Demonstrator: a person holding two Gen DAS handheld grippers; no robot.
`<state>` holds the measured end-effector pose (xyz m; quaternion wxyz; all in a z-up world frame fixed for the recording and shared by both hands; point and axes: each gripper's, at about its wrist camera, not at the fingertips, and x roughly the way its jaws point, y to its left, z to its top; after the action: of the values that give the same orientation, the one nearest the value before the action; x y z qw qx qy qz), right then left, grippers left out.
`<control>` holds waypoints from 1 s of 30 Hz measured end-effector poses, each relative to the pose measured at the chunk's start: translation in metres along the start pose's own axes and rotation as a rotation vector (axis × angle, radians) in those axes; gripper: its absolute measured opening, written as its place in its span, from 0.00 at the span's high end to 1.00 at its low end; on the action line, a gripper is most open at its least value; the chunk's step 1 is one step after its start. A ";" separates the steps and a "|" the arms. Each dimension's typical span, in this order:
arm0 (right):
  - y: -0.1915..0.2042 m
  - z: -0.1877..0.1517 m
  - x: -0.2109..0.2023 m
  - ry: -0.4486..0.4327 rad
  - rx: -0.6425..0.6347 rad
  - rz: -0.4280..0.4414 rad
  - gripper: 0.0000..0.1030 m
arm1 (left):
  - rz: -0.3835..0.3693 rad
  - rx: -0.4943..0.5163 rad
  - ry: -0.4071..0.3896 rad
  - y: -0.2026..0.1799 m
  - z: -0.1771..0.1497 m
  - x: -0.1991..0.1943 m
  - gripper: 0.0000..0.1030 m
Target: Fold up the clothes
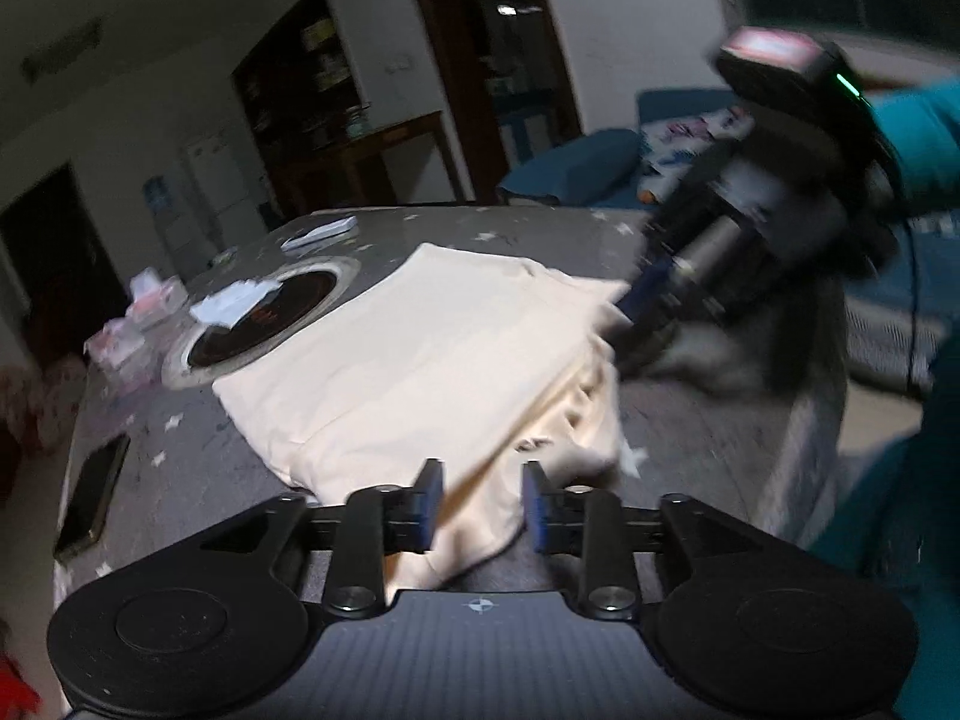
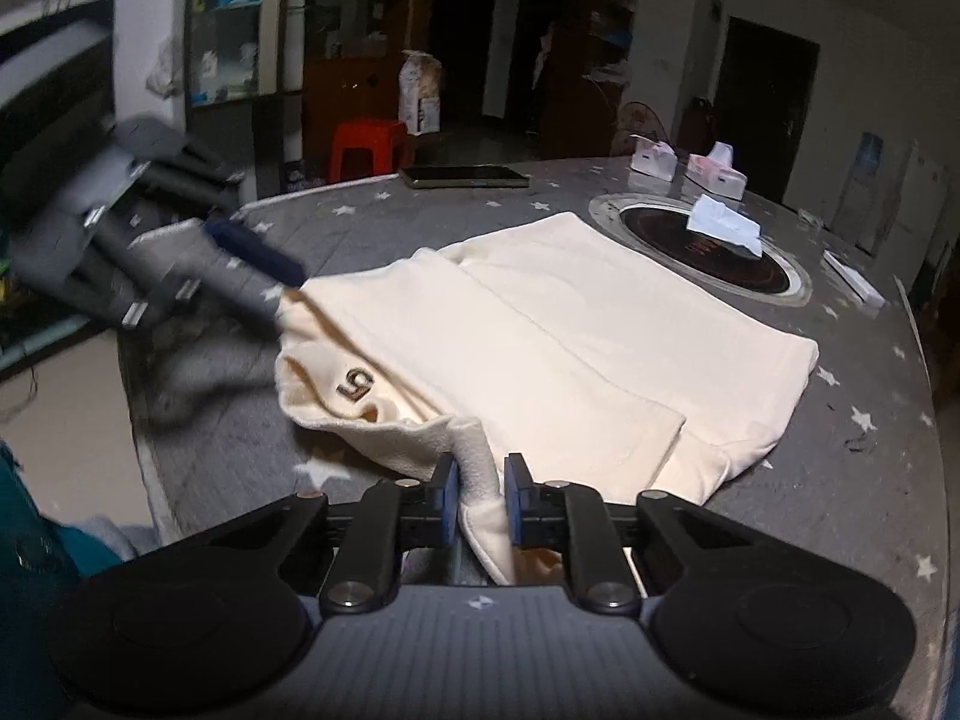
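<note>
A cream garment [image 1: 408, 360] lies partly folded on the grey star-print table [image 1: 198, 468]. In the right wrist view the garment [image 2: 576, 336] shows a small "5" logo [image 2: 355, 385] near its rumpled near edge. My left gripper [image 1: 483, 504] is open, its pads either side of a cloth edge without pinching it. It also shows blurred in the right wrist view [image 2: 282, 276], tips at the garment's far corner. My right gripper [image 2: 483, 501] has its jaws part open around a thick fold of the hem. It shows blurred in the left wrist view [image 1: 636, 306].
A round inset cooktop [image 2: 702, 252] with a white tissue [image 2: 723, 225] lies beside the garment. A phone [image 1: 90, 498] lies near the table edge. Tissue packs [image 2: 690, 165] stand at the far side. A red stool [image 2: 369, 147] and blue sofa [image 1: 576, 171] stand beyond the table.
</note>
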<state>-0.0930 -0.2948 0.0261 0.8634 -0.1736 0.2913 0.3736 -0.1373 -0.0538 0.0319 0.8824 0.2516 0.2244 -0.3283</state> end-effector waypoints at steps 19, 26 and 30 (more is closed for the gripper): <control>0.013 -0.008 -0.005 -0.009 -0.083 0.003 0.57 | 0.033 -0.120 -0.092 0.017 0.025 0.028 0.93; 0.026 -0.016 0.006 -0.040 -0.221 -0.084 0.50 | 0.019 -0.172 -0.091 0.030 0.031 0.034 0.93; 0.016 -0.011 0.018 -0.031 -0.186 -0.051 0.71 | 0.011 -0.173 -0.076 0.028 0.027 0.031 0.93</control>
<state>-0.0999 -0.2803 0.0049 0.8572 -0.2544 0.2374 0.3797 -0.0901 -0.0660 0.0441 0.9104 0.1630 0.2170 -0.3122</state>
